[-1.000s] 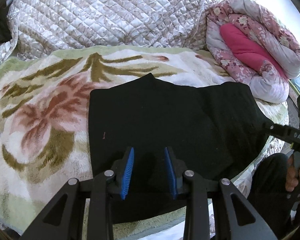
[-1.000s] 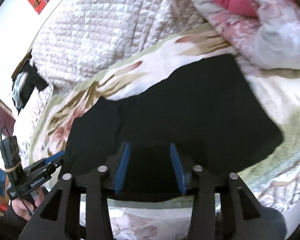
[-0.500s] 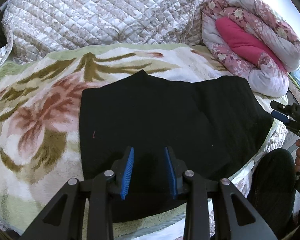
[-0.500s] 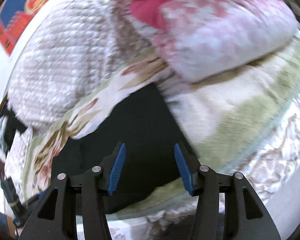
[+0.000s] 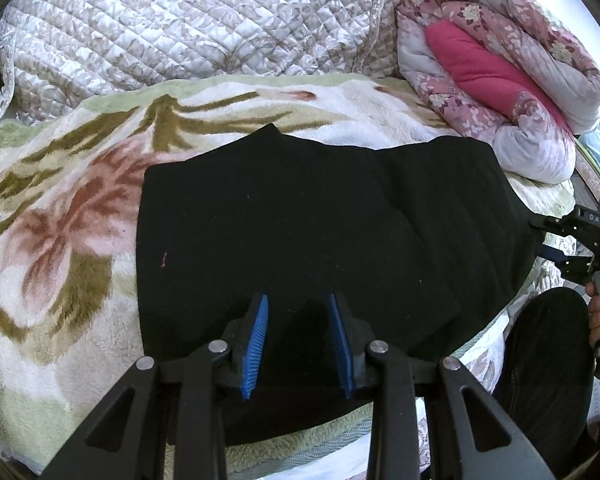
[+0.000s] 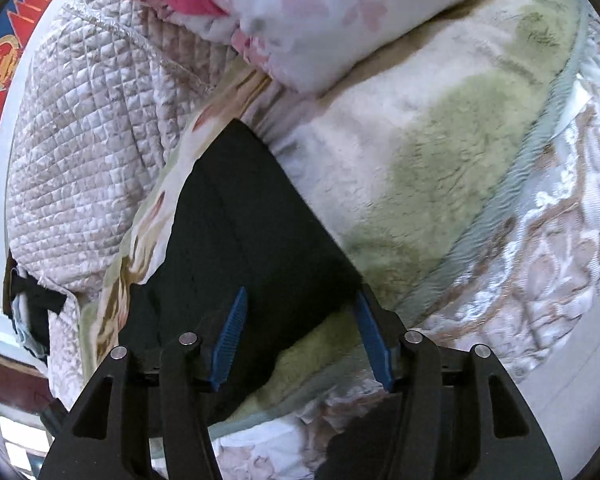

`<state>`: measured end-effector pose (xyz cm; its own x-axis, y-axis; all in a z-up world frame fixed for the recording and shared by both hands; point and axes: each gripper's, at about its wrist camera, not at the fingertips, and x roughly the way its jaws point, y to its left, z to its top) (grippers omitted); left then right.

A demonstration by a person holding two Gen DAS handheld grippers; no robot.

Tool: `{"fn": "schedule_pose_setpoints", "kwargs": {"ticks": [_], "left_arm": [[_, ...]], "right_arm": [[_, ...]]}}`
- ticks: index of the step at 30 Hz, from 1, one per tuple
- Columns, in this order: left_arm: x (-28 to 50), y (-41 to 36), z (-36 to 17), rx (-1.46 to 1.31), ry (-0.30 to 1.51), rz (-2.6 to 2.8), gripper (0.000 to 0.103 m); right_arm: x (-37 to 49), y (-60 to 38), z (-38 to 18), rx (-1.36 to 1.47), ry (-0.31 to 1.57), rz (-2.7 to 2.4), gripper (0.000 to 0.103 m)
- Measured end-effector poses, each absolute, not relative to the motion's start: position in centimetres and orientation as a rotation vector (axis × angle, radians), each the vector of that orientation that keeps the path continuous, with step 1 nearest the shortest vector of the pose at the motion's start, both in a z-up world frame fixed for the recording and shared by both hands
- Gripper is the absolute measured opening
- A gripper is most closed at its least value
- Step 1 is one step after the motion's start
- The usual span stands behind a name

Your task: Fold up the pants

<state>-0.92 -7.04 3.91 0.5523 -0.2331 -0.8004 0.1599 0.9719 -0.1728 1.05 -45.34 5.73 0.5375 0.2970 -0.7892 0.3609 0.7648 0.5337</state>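
Observation:
The black pants [image 5: 320, 220] lie folded flat on a floral fleece blanket [image 5: 60, 240]. My left gripper [image 5: 300, 340] is open and empty, hovering over the near edge of the pants. My right gripper [image 6: 300, 340] is open and empty at the right end of the pants [image 6: 252, 248], its jaws straddling the near right corner. The right gripper also shows in the left wrist view [image 5: 548, 236] at the pants' right edge.
A quilted bedspread [image 5: 180, 28] is bunched up behind the blanket. A rolled pink floral duvet [image 5: 500, 72] lies at the back right, close to the pants' far right corner. The bed's front edge [image 6: 500, 208] runs just below the pants. The person's dark-trousered leg [image 5: 548, 360] is at the right.
My right gripper has swung from over the middle of the pants to their right end and come down to the near right corner. The left gripper has shifted slightly.

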Motion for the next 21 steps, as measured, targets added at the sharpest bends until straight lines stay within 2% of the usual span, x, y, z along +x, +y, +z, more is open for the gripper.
{"fn": "schedule_pose_setpoints", "kwargs": {"ticks": [2,6,9,13,16,19,21], "left_arm": [[-0.9,-7.0,3.9,-0.083,0.957,-0.233,0.034],[-1.0,-7.1,3.8,-0.088,0.958,-0.236,0.036],[-1.0,-7.0,3.8,-0.088,0.959,-0.235,0.036],[-1.0,-7.0,3.6,-0.097,0.959,-0.23,0.036],[-1.0,-7.1,3.6,-0.1,0.958,-0.227,0.036],[-1.0,-7.0,3.6,-0.103,0.959,-0.229,0.036],[-1.0,-6.9,3.7,-0.108,0.959,-0.227,0.036]], "right_arm": [[1.6,-45.3,5.6,0.74,1.032,-0.042,0.066],[1.9,-45.0,6.6,0.746,0.972,-0.041,0.066],[0.7,-44.6,8.1,0.764,0.847,0.015,0.064],[1.8,-44.5,6.5,0.762,0.952,-0.019,0.064],[2.7,-44.2,6.6,0.74,0.97,-0.03,0.056],[2.9,-44.0,7.1,0.713,0.955,-0.041,0.029],[2.5,-43.9,7.8,0.711,0.921,-0.02,0.026]]}}
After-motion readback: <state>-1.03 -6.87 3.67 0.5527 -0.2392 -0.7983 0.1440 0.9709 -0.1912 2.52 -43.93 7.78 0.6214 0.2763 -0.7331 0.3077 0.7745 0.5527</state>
